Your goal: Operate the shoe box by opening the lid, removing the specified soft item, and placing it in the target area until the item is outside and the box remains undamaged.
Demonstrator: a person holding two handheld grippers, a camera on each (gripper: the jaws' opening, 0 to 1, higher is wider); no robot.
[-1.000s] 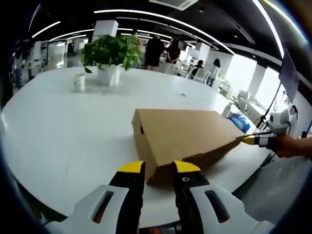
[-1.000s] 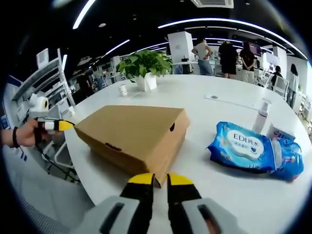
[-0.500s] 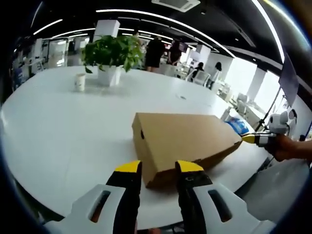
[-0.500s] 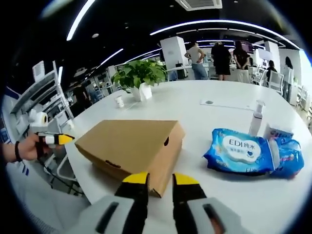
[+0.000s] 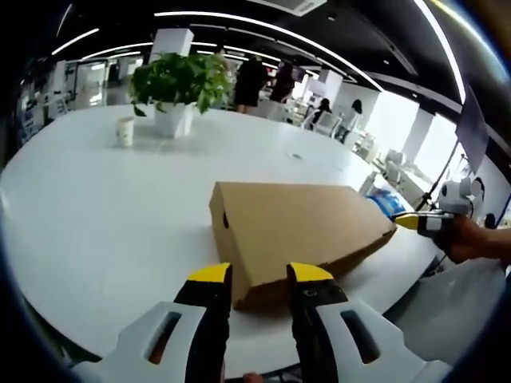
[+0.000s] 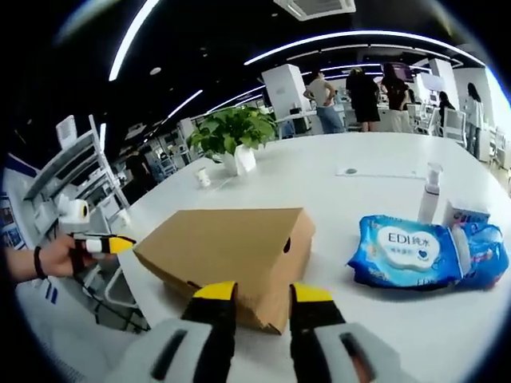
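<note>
so i've got my left gripper (image 5: 260,275) and right gripper (image 6: 263,294) at opposite ends of the closed shoe box (image 5: 299,229) — fingers apart, holding nothing — apparently lining up to lift its lid.

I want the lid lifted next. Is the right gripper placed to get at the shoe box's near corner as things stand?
Probably yes. The right gripper is open, its jaws straddling the near corner of the shoe box, with nothing between them. The lid looks shut.
</note>
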